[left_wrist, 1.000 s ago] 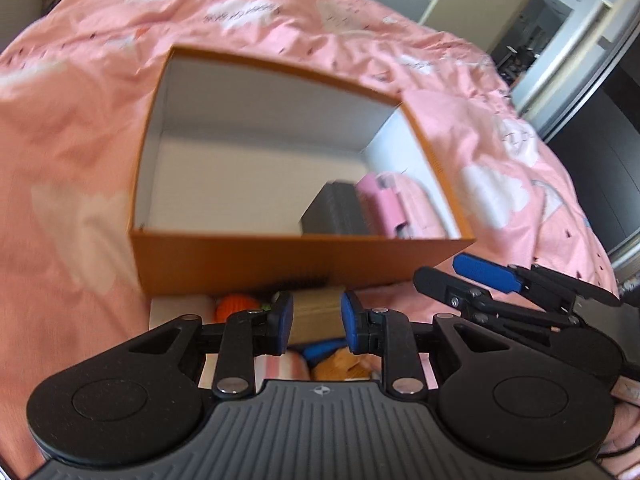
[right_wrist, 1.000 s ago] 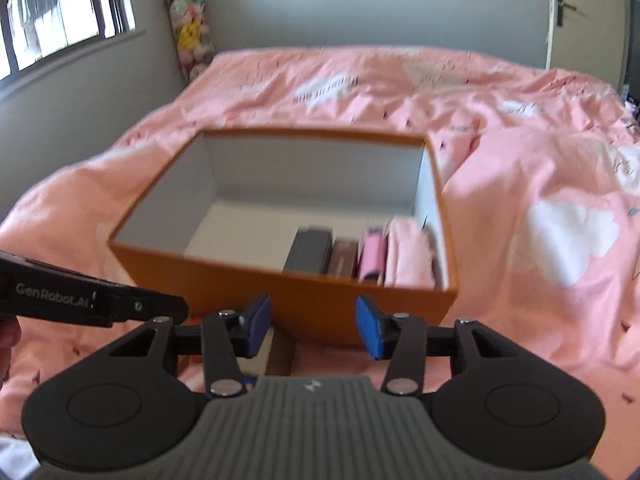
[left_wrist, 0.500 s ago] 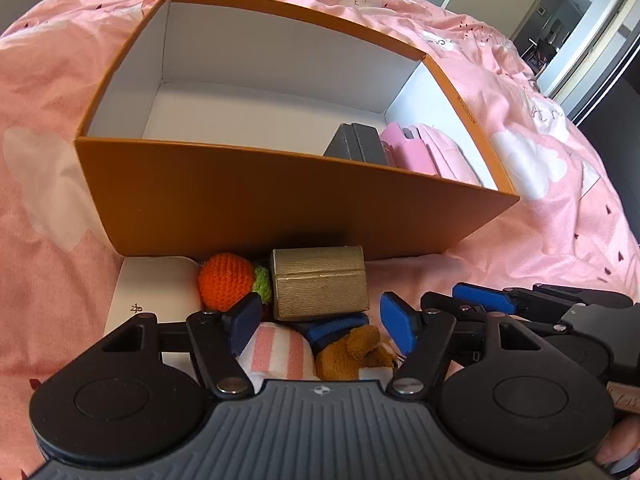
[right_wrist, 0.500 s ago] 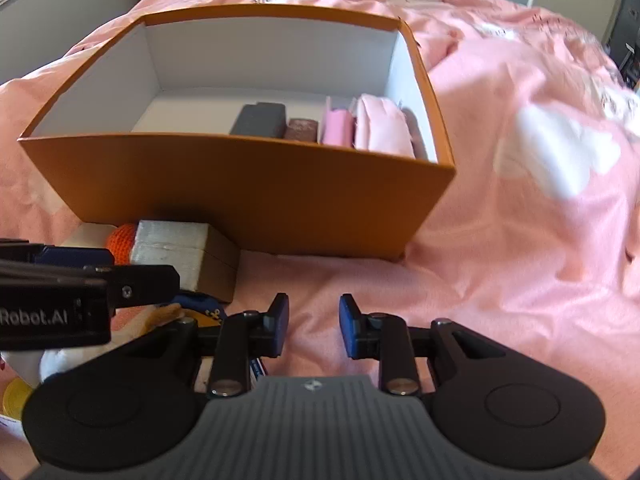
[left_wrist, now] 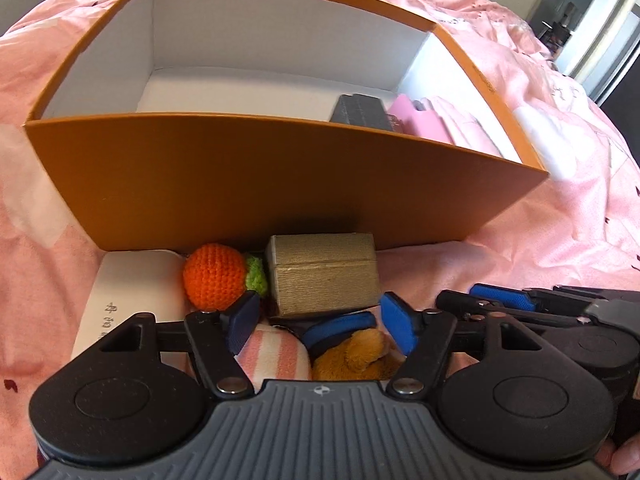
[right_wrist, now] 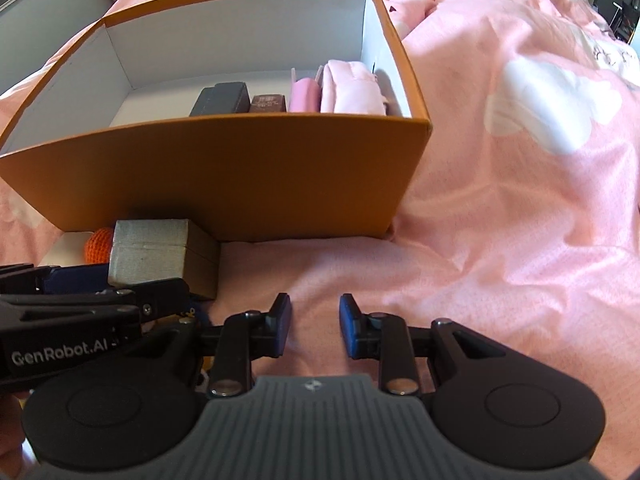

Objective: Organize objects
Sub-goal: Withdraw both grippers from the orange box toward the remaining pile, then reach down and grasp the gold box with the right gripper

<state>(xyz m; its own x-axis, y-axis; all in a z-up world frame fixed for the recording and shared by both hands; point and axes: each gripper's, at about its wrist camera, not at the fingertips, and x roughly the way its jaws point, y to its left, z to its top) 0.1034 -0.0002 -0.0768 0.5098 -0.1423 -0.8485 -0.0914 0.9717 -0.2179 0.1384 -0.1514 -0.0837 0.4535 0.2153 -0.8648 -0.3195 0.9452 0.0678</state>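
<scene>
Left claw [left_wrist: 320, 322] closing, nothing gripped, over gold ribbed cardboard box [left_wrist: 324, 276]; right claw [right_wrist: 315, 326] narrow, empty above pink bed cover [right_wrist: 500, 220]; orange open cardboard box [right_wrist: 224, 176] behind

Right hand-held gripper [right_wrist: 315, 326] (jaws apart, empty) over pink bedspread [right_wrist: 500, 208] near orange box [right_wrist: 224, 168]

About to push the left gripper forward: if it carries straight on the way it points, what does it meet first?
Most likely the gold box, which sits just ahead between the left gripper fingers, whose jaws are closing with nothing gripped. The striped plush below may brush first; depth is unclear.
</scene>
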